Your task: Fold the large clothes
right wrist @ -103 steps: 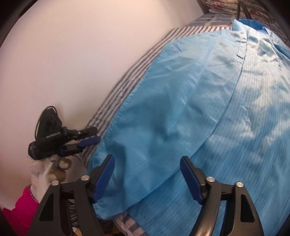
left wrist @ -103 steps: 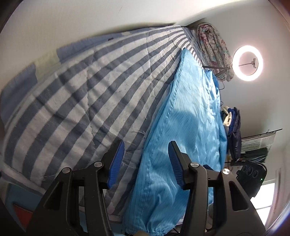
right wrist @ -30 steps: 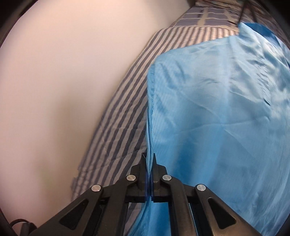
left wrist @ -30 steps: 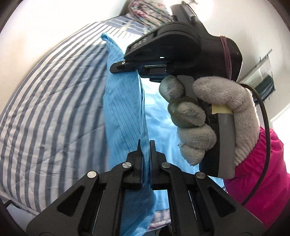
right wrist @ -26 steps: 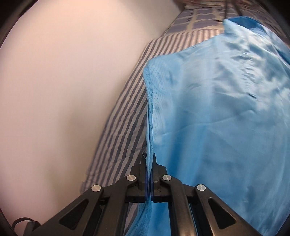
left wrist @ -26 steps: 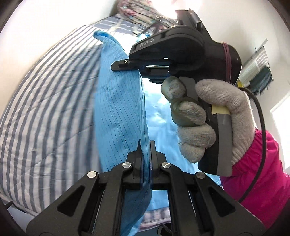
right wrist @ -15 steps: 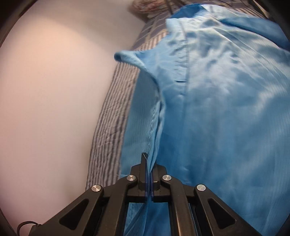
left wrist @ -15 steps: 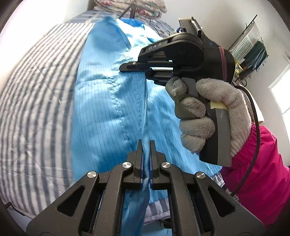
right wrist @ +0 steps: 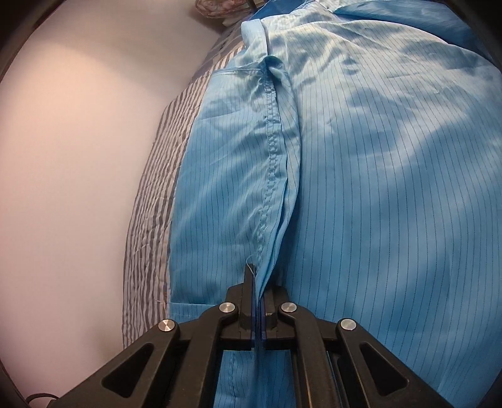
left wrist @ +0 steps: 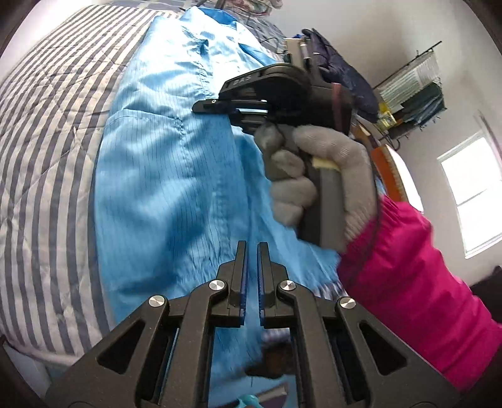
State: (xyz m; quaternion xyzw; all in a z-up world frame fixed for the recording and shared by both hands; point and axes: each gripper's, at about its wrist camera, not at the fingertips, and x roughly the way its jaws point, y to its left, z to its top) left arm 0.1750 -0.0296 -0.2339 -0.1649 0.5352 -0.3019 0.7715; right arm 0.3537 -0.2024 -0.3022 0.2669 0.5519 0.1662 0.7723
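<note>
Vs the frames from approx 3 s earlier: both grippers' jaws had stood wide apart over the blue garment (left wrist: 163,175), which lay bunched along the bed's edge. Now both sets were closed. The garment, pinstriped, was spread wider across the striped bedspread (left wrist: 47,131), w/ its seam and a pocket line showing. Half a sec back the cloth edge was still raised in a fold in the right wrist view; now it lay flatter, the seam running straight away from the right gripper.

Left gripper (left wrist: 252,248): jaws nearly together, thin slit betw the blue pads. Cloth seen through the slit, but can't tell from the frame if it was pinched; only the closed state was clear.

Right gripper (right wrist: 258,282): jaws clamped on a gathered fold of the garment at the stitched seam (right wrist: 271,150), fabric visibly passing betw the pads.

Left wrist view only: the person's gloved right hand (left wrist: 317,175) round the other gripper's handle, pink sleeve (left wrist: 408,266), window (left wrist: 473,194), a shelf w/ clutter (left wrist: 411,91).

Right wrist view only: the plain wall (right wrist: 78,188) beside the bed, the pinch itself, a patterned bundle (right wrist: 219,8) at the bed's far end.
</note>
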